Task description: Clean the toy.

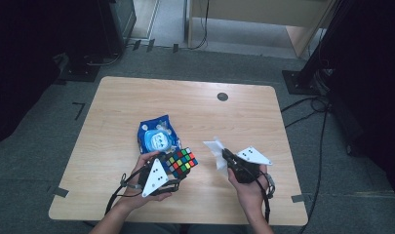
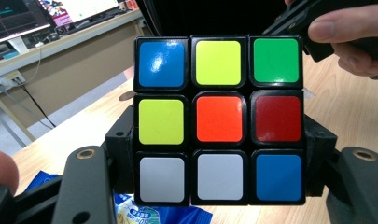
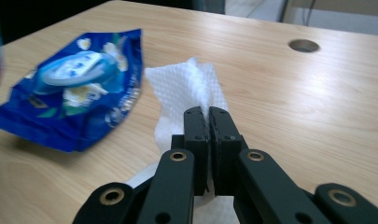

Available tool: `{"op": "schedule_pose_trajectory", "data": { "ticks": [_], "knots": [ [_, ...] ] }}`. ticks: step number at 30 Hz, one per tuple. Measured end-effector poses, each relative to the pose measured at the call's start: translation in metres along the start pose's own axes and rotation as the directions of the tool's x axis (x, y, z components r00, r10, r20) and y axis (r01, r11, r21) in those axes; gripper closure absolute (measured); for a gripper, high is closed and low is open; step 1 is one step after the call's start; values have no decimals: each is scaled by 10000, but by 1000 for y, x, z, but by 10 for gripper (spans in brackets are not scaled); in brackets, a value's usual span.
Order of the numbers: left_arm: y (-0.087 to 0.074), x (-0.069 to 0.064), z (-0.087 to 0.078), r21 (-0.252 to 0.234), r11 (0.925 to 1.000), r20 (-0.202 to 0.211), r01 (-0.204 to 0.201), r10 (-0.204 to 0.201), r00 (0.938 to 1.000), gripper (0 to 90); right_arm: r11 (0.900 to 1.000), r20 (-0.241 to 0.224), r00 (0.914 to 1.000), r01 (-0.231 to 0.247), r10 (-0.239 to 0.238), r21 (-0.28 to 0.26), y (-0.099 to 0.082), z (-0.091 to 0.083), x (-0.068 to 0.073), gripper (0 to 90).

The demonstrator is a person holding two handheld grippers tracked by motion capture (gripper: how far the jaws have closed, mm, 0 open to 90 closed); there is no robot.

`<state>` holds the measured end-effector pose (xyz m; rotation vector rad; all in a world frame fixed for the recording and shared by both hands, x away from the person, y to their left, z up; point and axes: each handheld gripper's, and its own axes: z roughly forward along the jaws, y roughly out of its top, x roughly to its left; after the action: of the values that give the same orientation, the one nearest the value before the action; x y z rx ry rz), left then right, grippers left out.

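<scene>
A scrambled colour cube (image 1: 181, 162) (image 2: 218, 119) is held off the table near the front, with my left gripper (image 1: 171, 171) (image 2: 218, 163) shut on its two sides. In the left gripper view its facing side fills the middle, an orange square at the centre. My right gripper (image 1: 226, 155) (image 3: 208, 115) is shut on a white wet wipe (image 1: 215, 151) (image 3: 186, 88), which sticks out beyond the pressed-together jaws above the table (image 1: 244, 122). In the left gripper view, the hand with the right gripper (image 2: 345, 32) shows at the top right, beyond the cube.
A blue pack of wet wipes (image 1: 158, 135) (image 3: 74, 88) lies flat on the table just beyond the cube. A round cable hole (image 1: 223, 96) (image 3: 304, 45) sits near the table's far edge. Monitors on a desk (image 2: 46, 28) stand to the left off the table.
</scene>
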<state>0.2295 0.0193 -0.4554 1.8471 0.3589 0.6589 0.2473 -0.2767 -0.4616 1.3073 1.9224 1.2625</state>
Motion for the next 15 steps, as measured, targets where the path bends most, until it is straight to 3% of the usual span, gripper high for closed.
{"op": "schedule_pose_trajectory", "data": {
  "ticks": [3, 6, 10, 15],
  "knots": [
    [0, 1, 0, 19, 10000, -26, 2, -2, 10000, 340, 9999, 351, 9994, -29, 25, 110, -3, 1, -7, 861],
    [0, 2, 0, -4, 10000, -36, 32, -32, 10000, 340, 9993, 558, 9977, -373, 373, -14, -3, 0, -10, 707],
    [-1, 2, 0, 3, 10000, -56, 93, -93, 9999, 340, 9973, 80, 9977, -674, 676, -288, 4, -4, -6, 580],
    [-2, 2, 1, 26, 10000, -67, 90, -89, 9999, 340, 9956, -686, 9944, -831, 800, -438, 13, -9, 13, 455]
  ]
}}
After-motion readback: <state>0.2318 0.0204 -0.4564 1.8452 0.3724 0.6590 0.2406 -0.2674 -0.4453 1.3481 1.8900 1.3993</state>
